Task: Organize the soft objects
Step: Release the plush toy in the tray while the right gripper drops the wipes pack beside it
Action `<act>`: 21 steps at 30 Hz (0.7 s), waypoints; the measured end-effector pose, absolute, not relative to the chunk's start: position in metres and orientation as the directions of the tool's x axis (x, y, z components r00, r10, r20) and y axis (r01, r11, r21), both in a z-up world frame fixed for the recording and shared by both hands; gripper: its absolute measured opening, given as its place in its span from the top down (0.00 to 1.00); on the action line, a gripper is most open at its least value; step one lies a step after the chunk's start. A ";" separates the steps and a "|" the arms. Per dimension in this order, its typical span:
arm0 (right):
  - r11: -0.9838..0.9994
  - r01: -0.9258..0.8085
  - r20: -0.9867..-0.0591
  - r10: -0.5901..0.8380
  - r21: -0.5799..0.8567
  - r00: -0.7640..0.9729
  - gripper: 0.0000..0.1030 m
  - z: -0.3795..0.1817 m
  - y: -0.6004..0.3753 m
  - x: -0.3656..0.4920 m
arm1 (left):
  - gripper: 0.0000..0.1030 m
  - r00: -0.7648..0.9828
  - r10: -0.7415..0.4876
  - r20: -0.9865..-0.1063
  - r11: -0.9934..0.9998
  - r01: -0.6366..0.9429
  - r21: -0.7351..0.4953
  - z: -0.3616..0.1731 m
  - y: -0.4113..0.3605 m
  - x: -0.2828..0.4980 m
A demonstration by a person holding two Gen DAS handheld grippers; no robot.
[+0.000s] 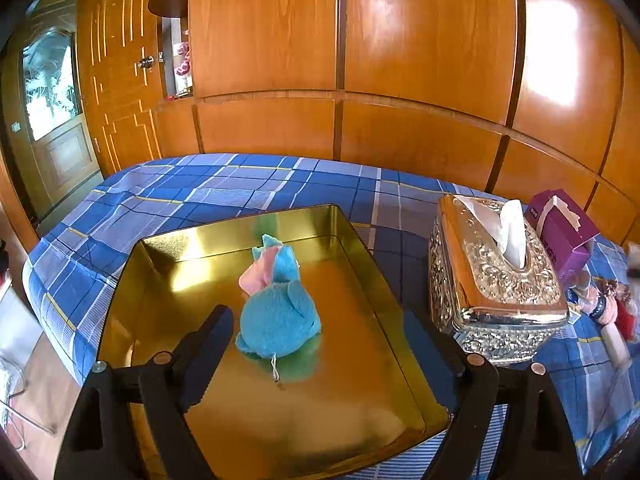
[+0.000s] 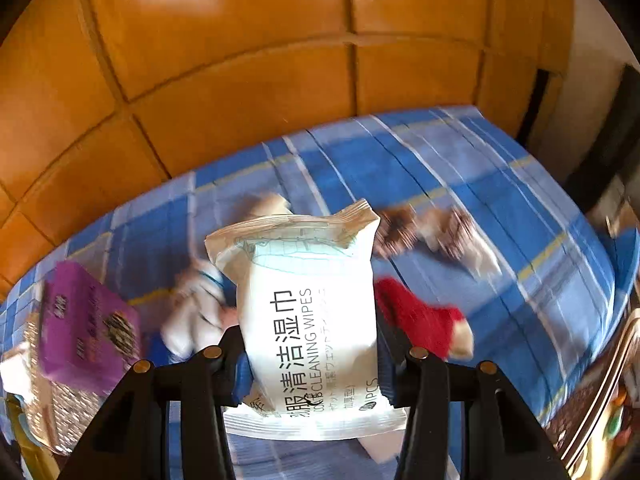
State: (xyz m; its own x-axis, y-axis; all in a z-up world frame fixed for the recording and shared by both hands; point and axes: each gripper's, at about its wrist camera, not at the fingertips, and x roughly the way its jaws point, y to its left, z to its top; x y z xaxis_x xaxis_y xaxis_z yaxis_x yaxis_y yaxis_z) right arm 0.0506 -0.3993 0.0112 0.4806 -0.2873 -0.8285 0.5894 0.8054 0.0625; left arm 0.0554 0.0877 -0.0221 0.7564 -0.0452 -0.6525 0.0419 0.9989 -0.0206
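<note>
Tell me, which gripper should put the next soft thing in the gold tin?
Probably the right gripper: it already clamps the cleaning wipes pack. The left gripper hangs open and empty over the gold tin, where the blue plush toy lies.

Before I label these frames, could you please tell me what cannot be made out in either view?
- Right wrist: small items behind the wipes pack on the bedspread are motion-blurred and partly hidden; only a red one shows colour.
- Left wrist: dolls beside the tissue box are small, cut off at the edge.

One gold tin tray (image 1: pixel 360 264), one blue plush toy (image 1: pixel 276 316), two tissue boxes: silver (image 1: pixel 500 300), purple (image 1: pixel 568 232); one wipes pack (image 2: pixel 308 320).
</note>
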 end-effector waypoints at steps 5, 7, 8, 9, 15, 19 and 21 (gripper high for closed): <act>0.872 0.485 -0.797 -0.243 0.071 0.553 0.53 0.045 -0.372 0.092 | 0.13 0.758 -0.054 -0.650 0.998 0.052 -0.023 -0.020 0.087 0.052; 0.907 0.412 -0.780 -0.199 0.081 0.593 0.53 0.059 -0.352 0.109 | 0.13 0.758 -0.058 -0.649 0.998 0.054 -0.026 -0.020 0.087 0.050; 0.922 0.377 -0.774 -0.175 0.089 0.609 0.53 0.065 -0.342 0.116 | 0.13 0.758 -0.060 -0.650 0.998 0.056 -0.027 -0.019 0.087 0.049; 0.938 0.334 -0.766 -0.147 0.093 0.626 0.53 0.072 -0.329 0.122 | 0.13 0.757 -0.060 -0.651 0.998 0.054 -0.028 -0.020 0.088 0.049; 0.995 -0.004 -0.729 0.073 0.096 0.681 0.53 0.099 -0.227 0.146 | 0.13 0.745 -0.061 -0.664 0.998 0.037 -0.050 -0.022 0.096 0.048; 0.966 -0.238 -0.742 0.229 0.096 0.630 0.53 0.095 -0.144 0.146 | 0.13 0.747 -0.018 -0.664 0.998 -0.022 -0.052 -0.021 0.116 0.043; 0.937 -0.331 -0.762 0.291 0.107 0.579 0.53 0.084 -0.103 0.144 | 0.13 0.750 0.015 -0.661 0.994 -0.082 -0.070 -0.019 0.136 0.040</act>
State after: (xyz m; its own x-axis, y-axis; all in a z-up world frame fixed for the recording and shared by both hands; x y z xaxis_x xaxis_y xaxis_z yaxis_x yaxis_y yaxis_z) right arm 0.1435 -0.1027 0.0839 0.5790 0.2912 -0.7616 -0.3313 0.9375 0.1067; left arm 0.0398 0.1360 -0.0193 0.7503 0.0155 -0.6610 -0.0822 0.9941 -0.0701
